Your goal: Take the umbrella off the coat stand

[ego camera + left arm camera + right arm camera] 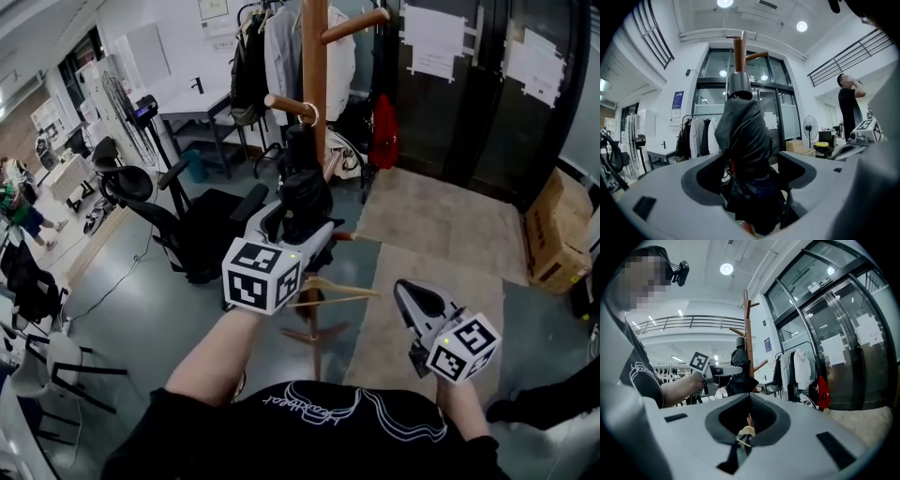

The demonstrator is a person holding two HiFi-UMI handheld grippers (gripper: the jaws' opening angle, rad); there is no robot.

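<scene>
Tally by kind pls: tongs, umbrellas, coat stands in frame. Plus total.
tongs: 2 (left tongs, right tongs)
umbrella: 1
coat stand: 1
Total: 4

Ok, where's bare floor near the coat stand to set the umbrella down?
The beige mat right of the coat stand, up to the cardboard boxes, is bare. Left of it the office chair crowds in; hanging clothes fill the back.
</scene>
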